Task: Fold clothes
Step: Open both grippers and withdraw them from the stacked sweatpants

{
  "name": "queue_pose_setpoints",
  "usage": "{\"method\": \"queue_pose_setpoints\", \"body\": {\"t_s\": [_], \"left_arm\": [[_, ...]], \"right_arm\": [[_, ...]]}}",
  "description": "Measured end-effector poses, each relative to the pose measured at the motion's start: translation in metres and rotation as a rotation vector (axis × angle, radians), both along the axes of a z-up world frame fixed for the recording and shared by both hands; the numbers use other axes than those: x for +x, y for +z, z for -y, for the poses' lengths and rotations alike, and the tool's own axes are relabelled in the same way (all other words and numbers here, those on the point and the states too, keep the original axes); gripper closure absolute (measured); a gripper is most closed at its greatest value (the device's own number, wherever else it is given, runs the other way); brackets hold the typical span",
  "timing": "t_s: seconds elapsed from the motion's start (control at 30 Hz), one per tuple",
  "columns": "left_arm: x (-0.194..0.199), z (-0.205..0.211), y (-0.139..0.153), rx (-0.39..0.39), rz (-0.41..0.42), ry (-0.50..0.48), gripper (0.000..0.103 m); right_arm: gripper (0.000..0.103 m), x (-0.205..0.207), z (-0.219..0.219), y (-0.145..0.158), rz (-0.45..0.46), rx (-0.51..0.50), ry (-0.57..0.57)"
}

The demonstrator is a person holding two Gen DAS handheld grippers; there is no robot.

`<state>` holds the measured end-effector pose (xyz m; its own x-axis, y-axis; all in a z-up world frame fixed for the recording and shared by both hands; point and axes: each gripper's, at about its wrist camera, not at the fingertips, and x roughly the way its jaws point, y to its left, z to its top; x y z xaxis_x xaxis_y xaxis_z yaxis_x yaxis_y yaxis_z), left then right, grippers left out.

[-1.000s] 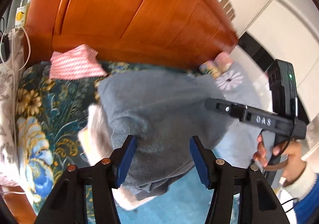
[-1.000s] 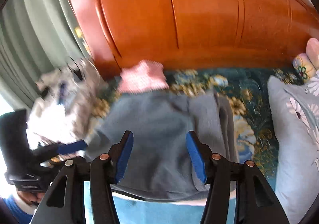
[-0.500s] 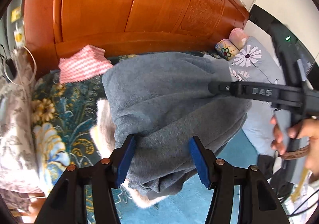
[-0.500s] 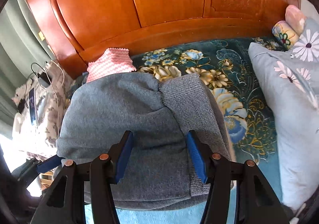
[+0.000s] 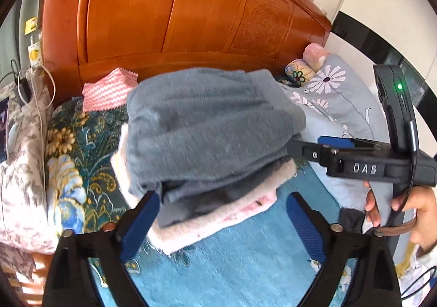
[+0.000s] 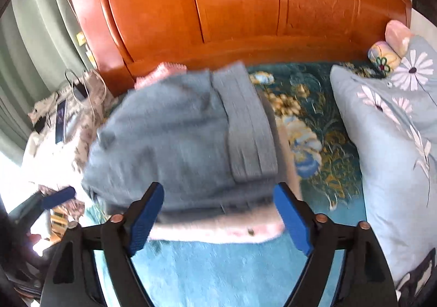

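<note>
Grey fleece garment, folded into a thick bundle, resting atop a folded pale pink garment on the blue bedspread, in front of the wooden headboard. Ribbed band turned over along the bundle's right side; lower edges loose, slightly uneven. Left gripper with jaws wide apart, empty, just short of the stack's near edge. Right gripper likewise spread, holding nothing, near edge of the stack between its pads. Judged stage: either a release just after laying the fold, or an approach for a further fold; not settled here. Any further fold: a grasp on an outer edge only.
</note>
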<state>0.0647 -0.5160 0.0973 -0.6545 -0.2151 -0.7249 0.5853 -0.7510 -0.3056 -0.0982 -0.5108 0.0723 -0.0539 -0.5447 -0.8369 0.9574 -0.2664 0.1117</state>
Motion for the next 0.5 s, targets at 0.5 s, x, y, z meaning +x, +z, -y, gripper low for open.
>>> {"method": "queue_pose_setpoints", "body": {"t_s": [0.5], "left_arm": [[-0.009,-0.022,-0.041,0.036,0.101,0.14,0.0]], "right_arm": [[0.015,0.014,-0.018,-0.019,-0.233,-0.021,0.09]]}}
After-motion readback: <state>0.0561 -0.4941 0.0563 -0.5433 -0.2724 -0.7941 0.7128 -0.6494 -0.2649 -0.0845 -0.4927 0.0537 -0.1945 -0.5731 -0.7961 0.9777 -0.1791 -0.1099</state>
